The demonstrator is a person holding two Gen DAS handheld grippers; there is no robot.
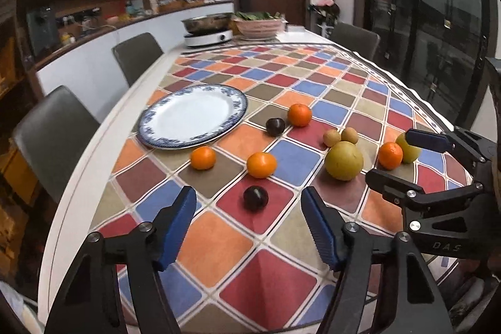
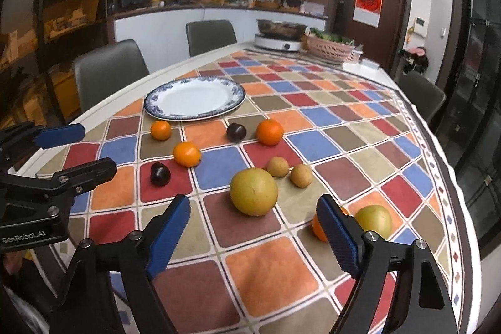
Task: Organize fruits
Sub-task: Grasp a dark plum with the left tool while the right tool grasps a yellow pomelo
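Note:
A blue-rimmed white plate [image 1: 192, 116] [image 2: 194, 97] lies bare on the checked tablecloth. Scattered in front of it are several oranges [image 1: 261, 165] [image 2: 186, 154], two dark plums [image 1: 255, 198] [image 2: 160, 174], two small brown fruits [image 1: 332, 137] [image 2: 278, 166] and two yellow-green pears [image 1: 343, 160] [image 2: 253, 191]. My left gripper [image 1: 249, 191] [image 2: 98, 146] stands open just short of the near plum, touching nothing. My right gripper [image 2: 253, 202] [image 1: 389, 155] stands open in front of the large pear, with an orange [image 2: 319, 229] and the second pear [image 2: 374, 221] beside its right finger.
An induction cooker with a metal pan [image 1: 208, 27] [image 2: 280, 35] and a pink basket of greens [image 1: 258, 25] [image 2: 330, 47] stand at the table's far end. Grey chairs [image 1: 53, 136] [image 2: 109, 71] line the left side, another [image 2: 421, 94] the right. The table edge [image 2: 463, 208] curves close on the right.

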